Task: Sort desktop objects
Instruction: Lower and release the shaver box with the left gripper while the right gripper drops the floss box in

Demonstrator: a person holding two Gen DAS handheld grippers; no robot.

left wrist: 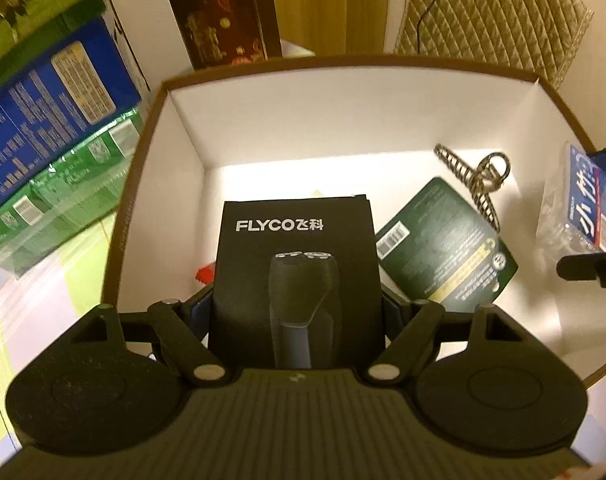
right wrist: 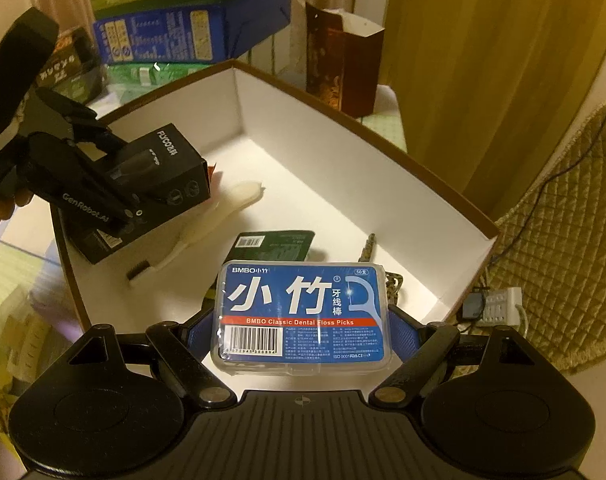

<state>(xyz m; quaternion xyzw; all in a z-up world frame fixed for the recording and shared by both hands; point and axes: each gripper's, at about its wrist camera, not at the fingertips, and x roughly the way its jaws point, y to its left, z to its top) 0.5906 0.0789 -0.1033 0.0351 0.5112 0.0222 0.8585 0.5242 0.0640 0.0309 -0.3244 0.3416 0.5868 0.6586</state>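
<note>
Left gripper (left wrist: 297,312) is clamped on the black FLYCO shaver box (left wrist: 295,276), fingers pressed on both its sides, box held over the near-left part of the brown-rimmed white box (left wrist: 383,112). From the right wrist view the shaver box (right wrist: 151,184) sits tilted just above the floor of the white box (right wrist: 343,168); contact with the floor can't be confirmed.

Right gripper (right wrist: 301,334) is closed on the blue floss pick case (right wrist: 301,314) (clear plastic, BMBO label), blue pads on both sides, case held over the white box's near-right part. Same case shows at the right edge of the left view (left wrist: 579,204).

Inside the white box, lying on its floor: dark green card pack (left wrist: 447,248) right of the shaver box, metal hair claw (left wrist: 479,180) just beyond the pack and overlapping its far edge, white brush (right wrist: 207,224) under and past the shaver box.

Beyond the white box's far-left side: stacked blue and green cartons (left wrist: 51,128). Past its far wall: dark red paper bag (left wrist: 223,20).
</note>
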